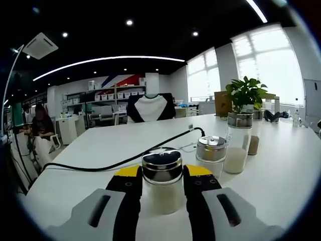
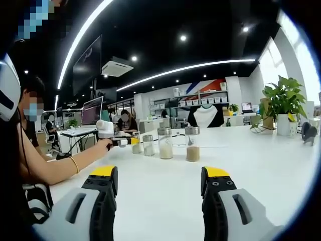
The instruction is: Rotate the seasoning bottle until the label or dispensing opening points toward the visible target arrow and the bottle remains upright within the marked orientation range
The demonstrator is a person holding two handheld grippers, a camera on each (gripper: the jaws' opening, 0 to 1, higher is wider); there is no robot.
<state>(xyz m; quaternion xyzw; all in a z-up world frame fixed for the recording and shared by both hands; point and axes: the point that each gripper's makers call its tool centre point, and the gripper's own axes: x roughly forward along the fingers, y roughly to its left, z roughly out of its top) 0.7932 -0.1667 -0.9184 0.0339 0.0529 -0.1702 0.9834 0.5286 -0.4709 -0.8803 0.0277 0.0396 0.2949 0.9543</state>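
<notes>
A glass seasoning bottle (image 1: 162,173) with a shiny metal lid and pale powder stands upright on the white table (image 1: 100,145), close in the left gripper view. My left gripper (image 1: 162,187) has its yellow-tipped jaws pressed against both sides of it. In the right gripper view that same bottle (image 2: 136,146) is the leftmost of a row, with the left gripper (image 2: 123,141) on it and a person's hand behind. My right gripper (image 2: 159,187) hangs open over bare table, well short of the row. I see no arrow mark.
Three more bottles stand beside the held one: a short one (image 1: 211,154), a tall white-filled one (image 1: 238,143) and a brown-filled one (image 1: 254,144). A black cable (image 1: 125,161) crosses the table behind. A potted plant (image 1: 246,93) stands further back.
</notes>
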